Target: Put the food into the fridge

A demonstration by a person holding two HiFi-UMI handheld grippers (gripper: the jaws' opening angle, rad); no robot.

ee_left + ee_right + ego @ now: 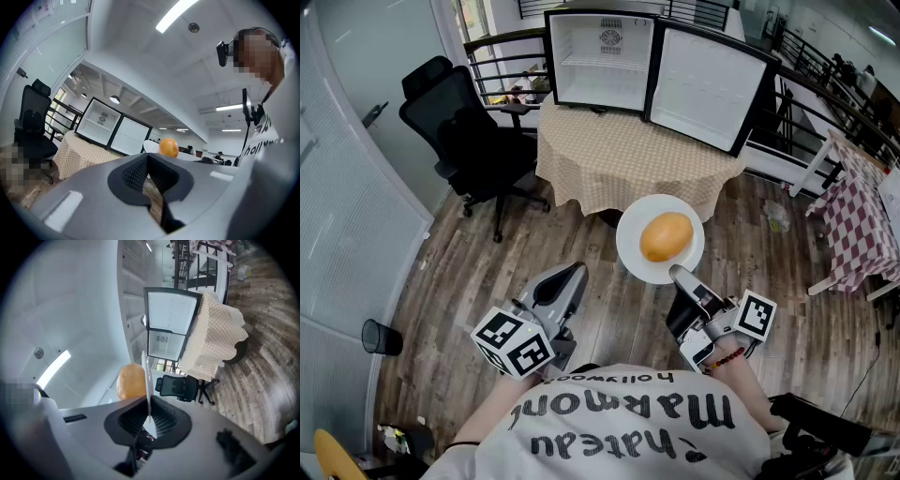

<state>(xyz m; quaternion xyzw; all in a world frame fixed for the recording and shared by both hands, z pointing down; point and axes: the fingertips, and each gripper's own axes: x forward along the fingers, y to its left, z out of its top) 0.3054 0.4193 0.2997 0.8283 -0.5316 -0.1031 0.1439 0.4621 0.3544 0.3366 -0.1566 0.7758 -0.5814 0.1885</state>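
An orange-brown bun (pixel 666 236) lies on a white plate (pixel 630 251). My right gripper (pixel 679 276) is shut on the plate's near rim and holds it level over the wooden floor. In the right gripper view the plate (pixel 147 380) runs edge-on into the jaws, with the bun (pixel 131 380) to its left. My left gripper (pixel 570 277) hovers to the left of the plate, shut and holding nothing. The small fridge (pixel 602 58) stands on the table ahead with its door (pixel 705 86) swung wide open to the right, and its white shelves are bare.
The fridge sits on a round table with a checked beige cloth (pixel 628 159). A black office chair (pixel 464 131) stands left of the table. A table with a red checked cloth (pixel 862 225) is at the right. A glass wall runs along the left.
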